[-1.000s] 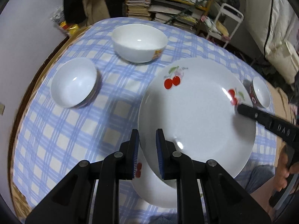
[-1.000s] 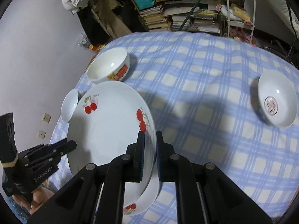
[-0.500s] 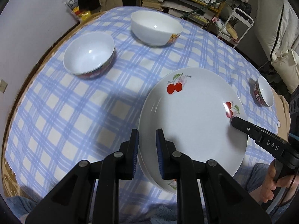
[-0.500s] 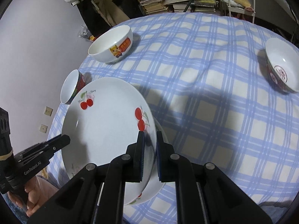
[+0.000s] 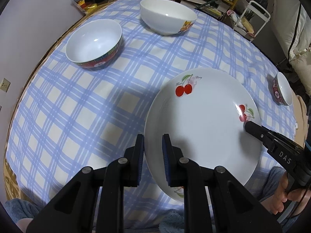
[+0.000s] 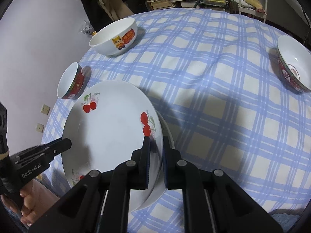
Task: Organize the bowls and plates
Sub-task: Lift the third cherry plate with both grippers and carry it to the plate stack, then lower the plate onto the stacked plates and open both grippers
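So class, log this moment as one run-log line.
left gripper: shut on plate | right gripper: shut on plate | second plate: underneath | bowls: untouched

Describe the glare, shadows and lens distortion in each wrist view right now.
Left wrist view: a bright glint on the cherry plate near its right-hand cherries, highlights inside both far bowls, and a dark shadow on the checked tablecloth left of the plate. Right wrist view: fisheye bends the check lines, corners vignette black, shadow right of the plate.

Right tool (image 6: 155,161) clamped on cherry plate (image 6: 108,132) rim, left tool (image 6: 58,145) at opposite edge.
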### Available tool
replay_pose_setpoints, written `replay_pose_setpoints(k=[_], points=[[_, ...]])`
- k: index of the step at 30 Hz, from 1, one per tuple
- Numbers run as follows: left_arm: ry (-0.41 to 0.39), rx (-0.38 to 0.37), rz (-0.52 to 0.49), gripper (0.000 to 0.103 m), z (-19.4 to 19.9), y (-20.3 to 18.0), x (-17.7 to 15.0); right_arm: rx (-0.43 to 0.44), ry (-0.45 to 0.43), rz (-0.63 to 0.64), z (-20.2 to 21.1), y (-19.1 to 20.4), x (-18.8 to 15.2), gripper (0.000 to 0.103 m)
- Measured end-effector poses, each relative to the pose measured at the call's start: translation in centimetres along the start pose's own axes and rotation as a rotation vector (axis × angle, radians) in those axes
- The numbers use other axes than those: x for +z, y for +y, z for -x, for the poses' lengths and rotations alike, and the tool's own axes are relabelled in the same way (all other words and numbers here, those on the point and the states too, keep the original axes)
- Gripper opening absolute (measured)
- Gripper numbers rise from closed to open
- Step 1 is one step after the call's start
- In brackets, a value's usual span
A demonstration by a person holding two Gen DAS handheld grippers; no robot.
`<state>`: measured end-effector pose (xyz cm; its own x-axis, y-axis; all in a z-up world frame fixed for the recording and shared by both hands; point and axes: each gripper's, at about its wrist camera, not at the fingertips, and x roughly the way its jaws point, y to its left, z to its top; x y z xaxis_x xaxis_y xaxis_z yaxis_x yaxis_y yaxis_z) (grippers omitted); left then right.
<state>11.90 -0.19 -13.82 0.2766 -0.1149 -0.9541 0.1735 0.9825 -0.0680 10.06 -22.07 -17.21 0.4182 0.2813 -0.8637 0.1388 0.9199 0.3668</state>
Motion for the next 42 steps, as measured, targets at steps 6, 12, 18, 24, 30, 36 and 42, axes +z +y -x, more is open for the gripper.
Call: replay_pose_setpoints(k=[6, 12, 18, 24, 30, 36, 42], points=[[0.018, 0.021, -0.016, 0.017, -0.7, -0.3, -0.1, -0.003, -0.009, 0.002, -0.2, -0.1, 0.0, 0.013], [0.040, 0.033, -0.016, 0.017, -1.3, -0.4, 0.0, -0.025, -0.004, 0.025, -0.6, 0.2, -0.2, 0.013], [0.047, 0.044, -0.034, 0.017, -1.7, -0.8, 0.0, -0.037, -0.007, 0.019, -0.6, 0.1, -0.2, 0.013], [0.064, 0.050, -0.038, 0.017, -2.4, -0.9, 0.2, -0.041, -0.010, 0.023, -0.5, 0.1, -0.1, 0.012], [0.064, 0.069, -0.054, 0.017, -2.6, -1.2, 0.3, -0.053, -0.028, 0.033, -0.5, 0.3, -0.2, 0.012], [0.068, 0.071, -0.055, 0.017, -2.6, -1.1, 0.3, -0.102, -0.044, 0.068, -0.5, 0.7, 0.0, 0.012], [0.070, 0.069, -0.053, 0.018, -2.6, -1.2, 0.2, -0.119, -0.034, 0.057, -0.7, 0.4, 0.0, 0.012]])
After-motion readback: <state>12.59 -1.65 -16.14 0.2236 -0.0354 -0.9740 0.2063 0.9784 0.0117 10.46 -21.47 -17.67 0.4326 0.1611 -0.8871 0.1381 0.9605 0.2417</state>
